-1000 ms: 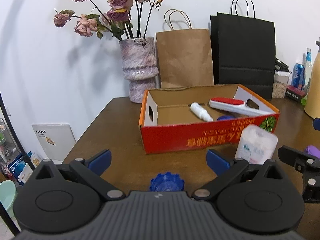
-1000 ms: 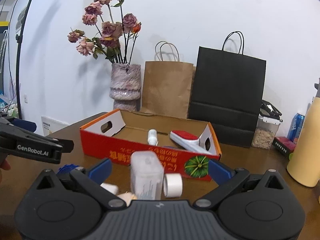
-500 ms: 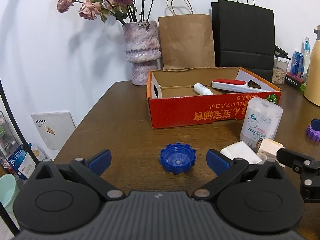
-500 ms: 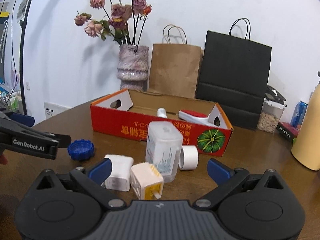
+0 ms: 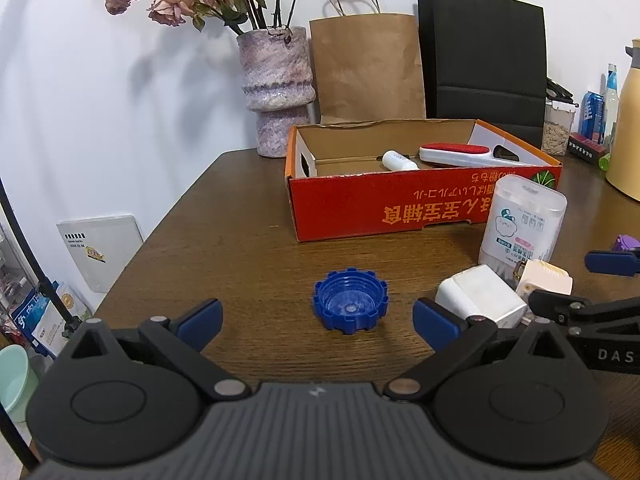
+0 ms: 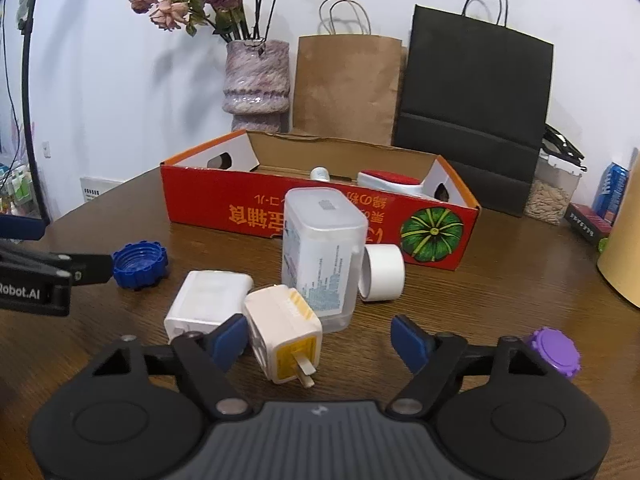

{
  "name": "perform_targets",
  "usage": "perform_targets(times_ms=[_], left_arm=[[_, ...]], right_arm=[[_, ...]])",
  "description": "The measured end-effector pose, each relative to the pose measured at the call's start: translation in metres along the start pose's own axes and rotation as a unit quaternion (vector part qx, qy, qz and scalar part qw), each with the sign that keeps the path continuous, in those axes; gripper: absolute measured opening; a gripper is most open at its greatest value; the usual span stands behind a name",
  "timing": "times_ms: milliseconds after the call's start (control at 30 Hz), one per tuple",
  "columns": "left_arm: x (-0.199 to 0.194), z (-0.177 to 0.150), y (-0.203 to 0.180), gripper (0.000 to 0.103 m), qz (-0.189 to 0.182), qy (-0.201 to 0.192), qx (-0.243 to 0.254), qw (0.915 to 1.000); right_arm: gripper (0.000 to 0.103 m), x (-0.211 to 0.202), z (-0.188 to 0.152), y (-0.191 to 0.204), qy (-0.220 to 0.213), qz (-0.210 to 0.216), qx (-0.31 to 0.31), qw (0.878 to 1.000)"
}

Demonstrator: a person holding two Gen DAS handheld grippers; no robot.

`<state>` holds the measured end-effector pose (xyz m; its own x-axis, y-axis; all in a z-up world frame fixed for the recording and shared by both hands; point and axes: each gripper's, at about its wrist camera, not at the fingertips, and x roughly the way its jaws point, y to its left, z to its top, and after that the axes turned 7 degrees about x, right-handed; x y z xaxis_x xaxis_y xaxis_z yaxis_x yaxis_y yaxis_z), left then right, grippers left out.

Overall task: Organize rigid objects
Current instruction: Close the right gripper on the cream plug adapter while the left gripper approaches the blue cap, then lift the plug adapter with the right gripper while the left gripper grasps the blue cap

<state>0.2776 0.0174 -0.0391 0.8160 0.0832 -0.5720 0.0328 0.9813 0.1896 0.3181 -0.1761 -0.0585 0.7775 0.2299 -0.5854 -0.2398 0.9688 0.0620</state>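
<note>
Both grippers hung low over the brown wooden table (image 5: 240,240), jaws released and holding nothing.

The left gripper (image 5: 316,320) stood spread wide with the blue ridged bottle cap (image 5: 350,306) lying open side up on the table between and just beyond its fingertips. The right gripper (image 6: 320,344) was spread too, and the cream plug adapter (image 6: 285,338) with its yellow face and metal prongs lay between its fingertips, touching a white charger block (image 6: 208,300) on its left. Just behind them stood a clear plastic cotton-swab box (image 6: 322,256), upright, with a white tape roll (image 6: 382,272) on its side against its right. A purple cap (image 6: 554,352) lay near right. Farther back sat the red cardboard box (image 5: 400,208), holding a white bottle (image 5: 398,160) and a red-and-white lint brush (image 5: 456,154).
</note>
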Motion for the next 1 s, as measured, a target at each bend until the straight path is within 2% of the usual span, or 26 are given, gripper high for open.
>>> perform_targets(times_ms=[233,267,300,333,1000], left_arm=[[0.006,-0.003,0.001,0.103,0.0,0.009,-0.005,0.9999],[0.006,-0.003,0.001,0.103,0.0,0.009,-0.006,0.9999],[0.006,-0.003,0.001,0.103,0.0,0.009,-0.006,0.9999],[0.007,-0.003,0.001,0.103,0.0,0.009,-0.006,0.9999],[0.025,-0.004,-0.002,0.103,-0.002,0.026,-0.004,0.9996]], right_arm=[[0.059,0.014,0.003,0.001,0.02,0.02,-0.006,1.0],[0.049,0.016,0.004,0.002,0.022,0.026,-0.008,0.999],[0.036,0.017,0.004,0.002,0.025,0.034,-0.01,0.999],[0.031,0.019,0.004,0.003,0.03,0.045,-0.01,0.998],[0.031,0.005,-0.003,0.006,-0.004,0.018,-0.017,1.0]])
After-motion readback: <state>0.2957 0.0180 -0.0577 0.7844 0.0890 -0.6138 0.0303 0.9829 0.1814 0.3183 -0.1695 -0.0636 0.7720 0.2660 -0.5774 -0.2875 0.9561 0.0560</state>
